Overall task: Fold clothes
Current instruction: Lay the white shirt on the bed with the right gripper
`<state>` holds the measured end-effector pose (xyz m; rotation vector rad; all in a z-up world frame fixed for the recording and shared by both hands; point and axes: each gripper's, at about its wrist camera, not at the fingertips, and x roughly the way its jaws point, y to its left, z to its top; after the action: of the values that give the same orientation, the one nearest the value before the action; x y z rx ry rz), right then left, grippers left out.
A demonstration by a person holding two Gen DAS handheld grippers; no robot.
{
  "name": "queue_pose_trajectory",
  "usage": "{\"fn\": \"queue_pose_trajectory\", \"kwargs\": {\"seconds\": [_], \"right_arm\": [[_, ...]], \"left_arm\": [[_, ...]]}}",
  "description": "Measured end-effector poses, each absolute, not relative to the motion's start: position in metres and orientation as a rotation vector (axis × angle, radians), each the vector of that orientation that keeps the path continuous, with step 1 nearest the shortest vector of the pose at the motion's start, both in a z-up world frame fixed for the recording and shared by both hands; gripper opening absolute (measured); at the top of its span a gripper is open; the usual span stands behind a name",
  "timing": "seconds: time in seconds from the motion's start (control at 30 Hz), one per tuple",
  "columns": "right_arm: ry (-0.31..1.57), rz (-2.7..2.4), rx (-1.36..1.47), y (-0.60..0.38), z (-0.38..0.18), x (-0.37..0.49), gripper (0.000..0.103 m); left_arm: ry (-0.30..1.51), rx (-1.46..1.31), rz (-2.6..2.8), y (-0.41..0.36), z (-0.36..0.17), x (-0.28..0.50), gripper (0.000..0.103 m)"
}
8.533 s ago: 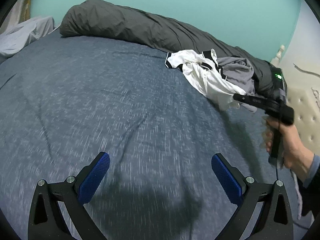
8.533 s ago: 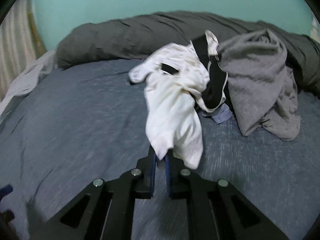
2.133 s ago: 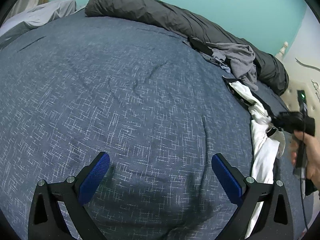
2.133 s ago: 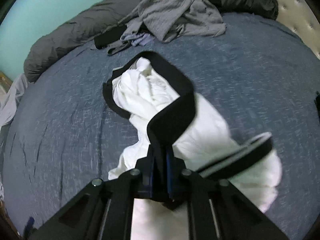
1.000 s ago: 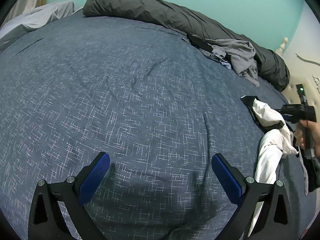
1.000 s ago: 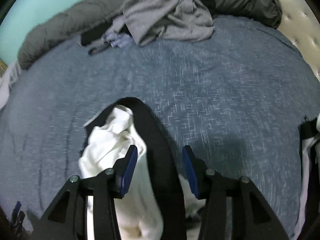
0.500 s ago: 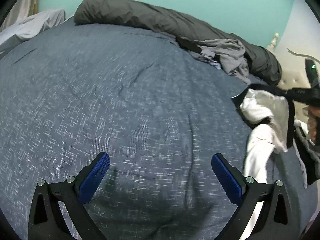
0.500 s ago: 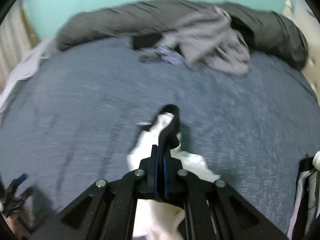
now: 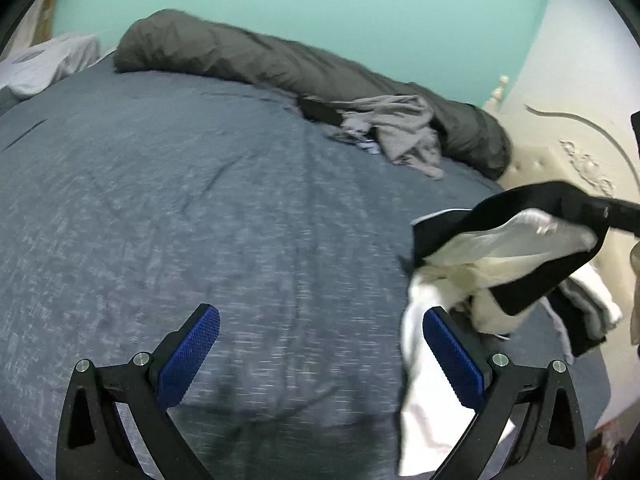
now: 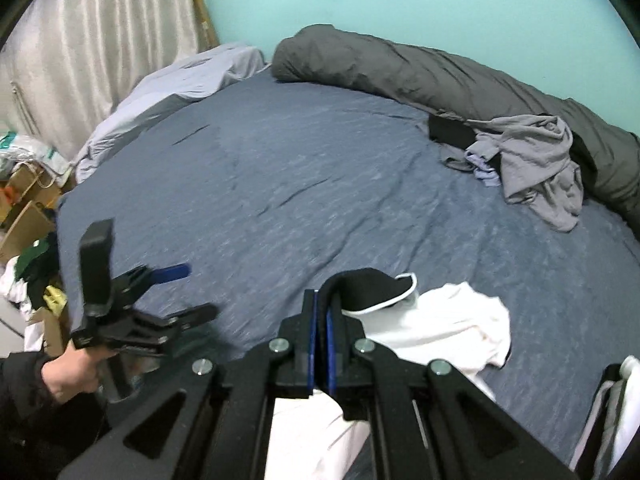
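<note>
Right claw [image 10: 321, 334] clamps the black band of our white garment [image 10: 444, 324] above the bed [image 10: 280, 184]; left claw [image 9: 320, 352] gapes wide, empty, the cloth hanging just to its right.

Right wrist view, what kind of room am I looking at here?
Most likely a bedroom: a wide bed under a blue-grey sheet, a rolled dark grey duvet along the teal wall, and a pale curtain beside it.

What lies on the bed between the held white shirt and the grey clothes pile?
Only bare blue bedsheet, seen in the right wrist view, between white shirt and grey clothes pile.
</note>
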<state>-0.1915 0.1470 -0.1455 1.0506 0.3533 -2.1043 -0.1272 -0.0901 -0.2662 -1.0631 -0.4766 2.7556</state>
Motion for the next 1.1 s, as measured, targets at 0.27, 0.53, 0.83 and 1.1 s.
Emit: {"fn": "queue_pose_trajectory", "kwargs": {"seconds": [0.27,0.53,0.83,1.1], "right_arm": [[0.314,-2.205,1.086,0.19,-0.164,-0.175,0.004],[0.224,-2.38,1.193,0.236,-0.232,-0.187,0.004],[0.016,-2.547,1.147,0.272,-0.27,-0.192,0.007],[-0.085,-2.547,1.163,0.276,-0.293,-0.204,0.009]], "left_arm": [[-0.391,-1.044,2.698,-0.054,-0.267,-0.14,0.103],[-0.173,-1.07,2.668,-0.015,-0.28,-0.163,0.103],[0.004,-1.095,2.612,0.015,-0.305,-0.2,0.103],[0.017,-1.141,2.57,0.025,-0.325,-0.207,0.103]]}}
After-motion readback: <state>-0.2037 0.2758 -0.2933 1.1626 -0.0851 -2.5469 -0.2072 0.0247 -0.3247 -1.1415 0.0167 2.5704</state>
